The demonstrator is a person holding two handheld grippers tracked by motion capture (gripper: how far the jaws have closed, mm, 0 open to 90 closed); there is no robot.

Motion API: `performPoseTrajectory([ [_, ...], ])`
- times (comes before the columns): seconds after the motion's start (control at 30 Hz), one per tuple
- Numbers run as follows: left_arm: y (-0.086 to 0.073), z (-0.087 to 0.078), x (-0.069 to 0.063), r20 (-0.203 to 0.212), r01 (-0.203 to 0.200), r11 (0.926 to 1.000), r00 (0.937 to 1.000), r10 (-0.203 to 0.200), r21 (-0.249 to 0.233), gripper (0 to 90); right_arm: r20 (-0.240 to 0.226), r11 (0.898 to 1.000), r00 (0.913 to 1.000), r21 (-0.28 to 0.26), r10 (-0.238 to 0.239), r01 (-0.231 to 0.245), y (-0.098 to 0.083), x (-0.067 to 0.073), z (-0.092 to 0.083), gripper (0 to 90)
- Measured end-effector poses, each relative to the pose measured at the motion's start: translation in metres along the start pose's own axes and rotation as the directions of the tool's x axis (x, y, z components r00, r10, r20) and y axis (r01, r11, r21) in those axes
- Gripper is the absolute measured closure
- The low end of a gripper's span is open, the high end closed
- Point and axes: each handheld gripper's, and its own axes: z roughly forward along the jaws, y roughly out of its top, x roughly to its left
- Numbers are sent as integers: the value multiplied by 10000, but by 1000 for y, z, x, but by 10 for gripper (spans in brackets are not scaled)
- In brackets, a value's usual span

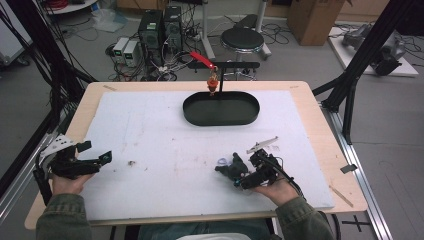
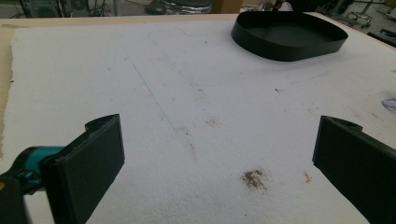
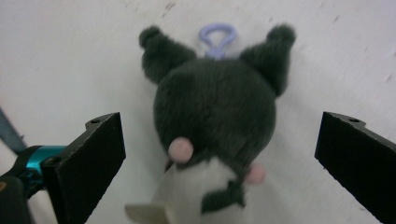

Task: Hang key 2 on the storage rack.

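The plush toy lay on the white surface in the lower right of the high view, dark and round-headed, with a small lilac loop at the crown of its head. The right gripper hung just over it, its fingers wide apart on either side of the head and touching nothing. The left gripper rested at the lower left of the high view, fingers also apart and empty, well clear of the toy.

From where I stood, the risk was a poor bite. The head was soft and rounded, so fingers closing high on it might have squeezed the fur and let it squirt out. The loop pointed away from the gripper and looked too small to catch without a change of angle. The black tray and the stand behind it sat far off at the upper middle, a long carry for a weak hold.
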Motion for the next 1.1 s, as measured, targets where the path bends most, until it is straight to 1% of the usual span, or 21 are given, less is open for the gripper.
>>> performPoseTrajectory([
  [0.1,0,0,0,32,0,10000,10000,0,16,26,17,10000,10000,68,-25,25,-4,2,0,7],
  [0.13,0,0,-1,26,-1,10000,10000,1,0,26,118,9993,9997,312,-213,209,-8,6,2,47],
  [0.17,0,0,-1,8,9,10000,10000,-9,-10,26,391,9982,9986,488,-367,348,-10,8,3,52],
  [0.2,0,0,-1,8,9,10000,10000,-9,-10,26,538,9970,9973,624,-493,459,-11,10,4,93],
  [0.23,0,0,-1,-11,12,10000,10000,-12,-16,26,685,9949,9953,784,-683,628,-12,13,5,210],
  [0.3,0,-1,0,-16,13,10000,10000,-13,-37,26,1036,9929,9898,778,-979,901,-14,17,5,405],
  [0.33,0,-1,0,-23,8,10000,10000,-8,-41,26,1142,9928,9884,766,-1003,919,-14,18,5,440],
  [0.37,0,-1,0,-26,1,10000,10000,-1,-39,26,1142,9928,9884,766,-1003,919,-14,18,5,440],
  [0.43,0,-1,0,-30,-1,10000,10000,0,-44,26,1170,9945,9901,788,-777,688,-14,18,3,489],
  [0.5,0,-1,0,-29,1,10000,10000,-2,-35,26,1157,9955,9908,711,-705,626,-14,17,3,493],
  [0.53,0,-1,0,-16,4,10000,10000,-4,-26,26,926,9979,9952,606,-306,250,-13,15,-1,494],
  [0.57,0,-1,0,-16,4,10000,10000,-4,-26,26,926,9979,9952,606,-306,250,-13,15,-1,494],
  [0.6,0,-1,0,-7,1,10000,10000,-1,-21,26,749,9992,9970,365,-178,151,-13,13,-4,495],
  [0.67,0,0,0,10,19,10000,10000,-19,7,26,532,9999,9986,165,37,-46,-12,12,-9,494],
  [0.7,0,0,0,10,19,10000,10000,-19,7,26,532,9999,9986,165,37,-46,-12,12,-9,494],
  [0.77,0,0,0,15,9,10000,10000,-9,2,26,529,9998,9984,-116,183,-177,-10,10,-15,494],
  [0.8,0,0,0,17,20,10000,10000,-20,-6,26,484,9989,9981,-293,379,-365,-8,8,-20,493],
  [0.87,0,0,0,29,25,10000,10000,-25,0,26,478,9984,9979,-391,430,-412,-7,7,-22,493],
  [0.97,0,0,0,36,25,10000,10000,-25,-5,26,377,9948,9965,-715,749,-721,-4,3,-28,492],
  [1.1,0,0,0,44,45,10000,10000,-45,-37,26,385,9901,9949,-1090,936,-889,6,0,-39,492],
])
